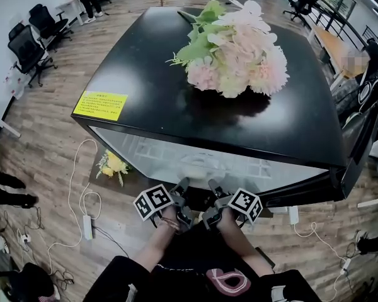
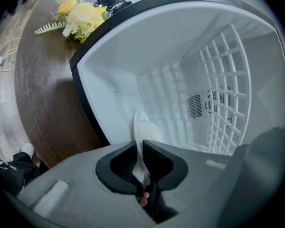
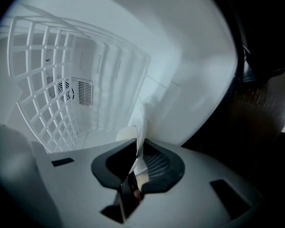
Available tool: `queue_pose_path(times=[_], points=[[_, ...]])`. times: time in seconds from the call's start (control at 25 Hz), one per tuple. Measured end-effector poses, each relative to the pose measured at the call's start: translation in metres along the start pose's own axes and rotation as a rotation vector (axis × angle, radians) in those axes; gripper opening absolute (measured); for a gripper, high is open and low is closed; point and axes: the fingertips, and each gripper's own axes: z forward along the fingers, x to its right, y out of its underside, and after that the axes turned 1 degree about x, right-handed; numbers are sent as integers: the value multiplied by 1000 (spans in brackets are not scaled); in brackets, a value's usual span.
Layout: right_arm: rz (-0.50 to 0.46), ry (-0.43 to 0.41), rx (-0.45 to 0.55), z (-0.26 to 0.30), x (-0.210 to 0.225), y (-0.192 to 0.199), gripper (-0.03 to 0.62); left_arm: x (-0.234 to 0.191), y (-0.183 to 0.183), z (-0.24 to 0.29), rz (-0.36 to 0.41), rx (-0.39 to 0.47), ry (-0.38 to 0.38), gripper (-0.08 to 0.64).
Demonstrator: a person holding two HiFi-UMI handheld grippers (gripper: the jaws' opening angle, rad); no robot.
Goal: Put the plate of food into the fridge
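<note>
a thin white plate (image 2: 138, 123) is judged to be stiff and fairly light, with a smooth rim that could slip out of a pinch, and brittle if knocked against a wall of the fridge (image 1: 145, 68). the pale food (image 2: 153, 133) on it looks loose, so the plate is best kept level. hold is best taken on two opposite rims, and that is how it is taken here.

on the left, the left gripper (image 2: 138, 145) is closed on one rim of the plate, which is seen edge-on, nipped between the two dark pads (image 2: 156, 156). between the two tools the plate is carried in the mouth of the open fridge, with white walls around it and a white wire rack (image 2: 223, 96) deeper inside. whether it rests on anything cannot be told. on the right, the right gripper (image 3: 135, 148) is likewise clamped on the opposite rim, with the thin white edge caught between its jaws.

in the head view both tools are held side by side, low and close in front of the person (image 1: 195, 275). they are pointed forward and somewhat downward into the fridge, on top of which a bunch of pink flowers (image 1: 233, 49) lies. the door (image 1: 359, 146) is swung open at the far right.
</note>
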Motion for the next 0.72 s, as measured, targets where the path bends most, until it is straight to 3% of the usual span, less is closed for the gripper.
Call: queue_pose_path(times=[0.72], points=[[-84,-7,8,24,-11,-14,60,3,-22,19,-15,27,-6,40]])
